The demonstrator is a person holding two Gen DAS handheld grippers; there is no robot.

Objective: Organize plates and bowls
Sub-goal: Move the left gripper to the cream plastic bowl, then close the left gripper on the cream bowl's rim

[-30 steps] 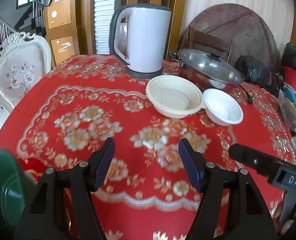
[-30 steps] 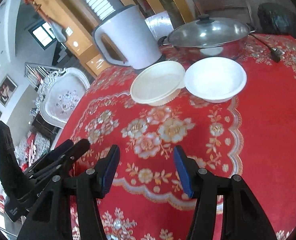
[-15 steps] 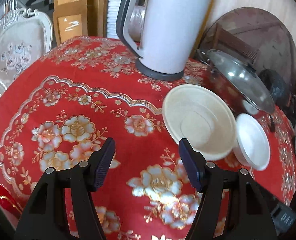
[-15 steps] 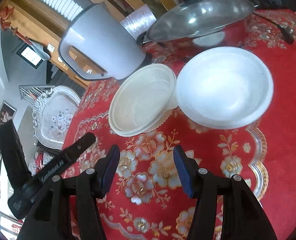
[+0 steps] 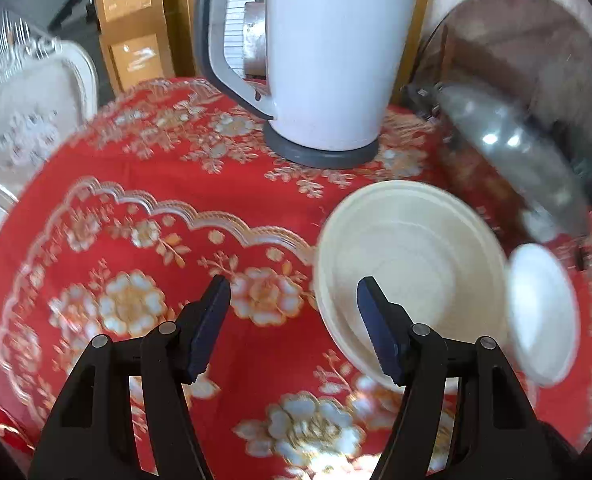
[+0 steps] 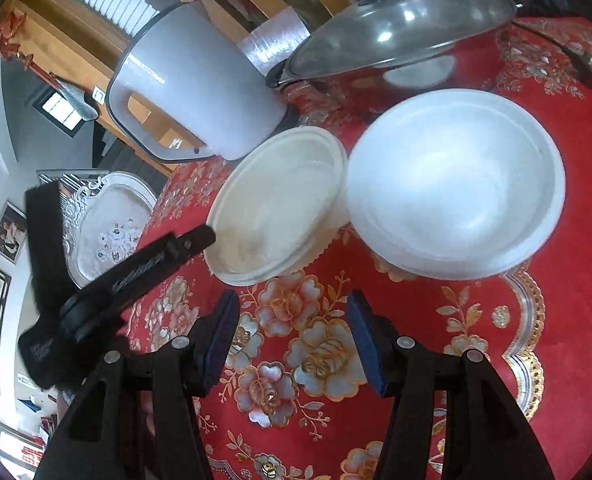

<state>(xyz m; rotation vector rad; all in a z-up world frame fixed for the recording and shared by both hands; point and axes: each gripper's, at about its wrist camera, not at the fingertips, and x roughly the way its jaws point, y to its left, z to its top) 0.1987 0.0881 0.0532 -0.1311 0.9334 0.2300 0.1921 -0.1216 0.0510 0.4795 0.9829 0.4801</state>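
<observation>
On the red floral tablecloth (image 6: 555,360), the cream bowl (image 5: 411,264) sits just in front of the white kettle (image 5: 331,52), with the white bowl (image 6: 455,184) touching its side, below the lidded pan (image 6: 407,28). Both claws are spread and hold nothing: the left gripper (image 5: 294,326) straddles the cream bowl's near rim, 1 finger over its inside, while the right gripper (image 6: 292,340) hovers over cloth just short of the 2 bowls.
</observation>
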